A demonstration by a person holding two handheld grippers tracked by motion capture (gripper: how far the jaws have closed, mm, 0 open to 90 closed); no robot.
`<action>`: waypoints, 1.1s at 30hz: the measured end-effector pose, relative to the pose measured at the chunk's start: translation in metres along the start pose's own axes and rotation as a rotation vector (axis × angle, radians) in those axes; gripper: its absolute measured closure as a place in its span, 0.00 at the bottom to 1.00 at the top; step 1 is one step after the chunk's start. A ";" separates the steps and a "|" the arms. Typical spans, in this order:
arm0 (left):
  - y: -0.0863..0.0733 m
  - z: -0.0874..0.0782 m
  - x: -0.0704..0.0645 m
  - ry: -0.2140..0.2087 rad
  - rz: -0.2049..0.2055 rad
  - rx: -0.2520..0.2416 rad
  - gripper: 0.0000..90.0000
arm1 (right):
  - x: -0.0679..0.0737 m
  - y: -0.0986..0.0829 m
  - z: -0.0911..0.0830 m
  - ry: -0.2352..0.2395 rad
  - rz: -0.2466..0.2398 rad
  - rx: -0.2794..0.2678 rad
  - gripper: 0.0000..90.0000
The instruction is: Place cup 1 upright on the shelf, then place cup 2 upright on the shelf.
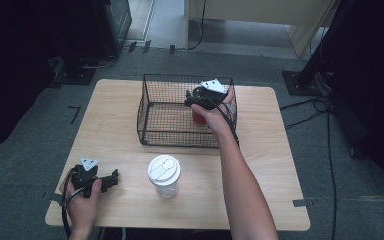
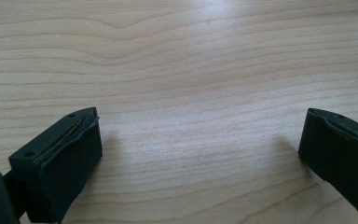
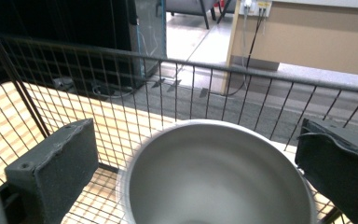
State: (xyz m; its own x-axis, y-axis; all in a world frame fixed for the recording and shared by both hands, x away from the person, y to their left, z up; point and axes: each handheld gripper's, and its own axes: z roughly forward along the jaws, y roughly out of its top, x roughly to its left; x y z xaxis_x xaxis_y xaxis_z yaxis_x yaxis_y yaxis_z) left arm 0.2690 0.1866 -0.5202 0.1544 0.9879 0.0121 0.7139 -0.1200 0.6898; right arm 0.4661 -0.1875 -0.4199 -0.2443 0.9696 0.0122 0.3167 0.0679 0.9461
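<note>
A black wire basket (image 1: 150,115) stands on the far middle of the wooden table (image 1: 115,105). Inside it, at the right, is a cup (image 1: 198,118) that is red outside and bare metal inside (image 3: 214,182). My right gripper (image 1: 196,106) reaches down into the basket over the cup. In the right gripper view its jaws (image 3: 196,135) stand open on either side of the cup's rim, apart from it. My left gripper (image 1: 114,178) rests at the table's front left corner, open (image 2: 200,126) with only bare wood between its jaws.
A clear jar with a white lid (image 1: 164,175) stands near the table's front middle, right of the left gripper. The basket's wire wall (image 3: 121,51) rises close behind the cup. Dark stands and cables lie on the floor around the table.
</note>
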 end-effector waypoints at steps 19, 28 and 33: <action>0.001 0.001 -0.001 -0.003 0.001 -0.001 0.00 | 0.009 0.025 -0.046 0.055 -0.016 -0.052 0.00; 0.000 0.001 -0.001 -0.002 0.000 -0.003 0.00 | 0.018 0.019 -0.085 0.156 -0.032 -0.077 0.00; 0.000 0.001 -0.001 -0.002 0.000 -0.002 0.00 | 0.024 0.008 -0.108 0.179 -0.063 -0.055 0.00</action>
State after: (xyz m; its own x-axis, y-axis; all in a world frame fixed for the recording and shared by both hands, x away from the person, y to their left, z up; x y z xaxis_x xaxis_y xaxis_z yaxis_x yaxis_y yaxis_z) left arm 0.2696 0.1856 -0.5204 0.1559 0.9877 0.0103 0.7124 -0.1197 0.6915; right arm 0.3632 -0.1893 -0.3773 -0.4230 0.9061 0.0053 0.2459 0.1092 0.9631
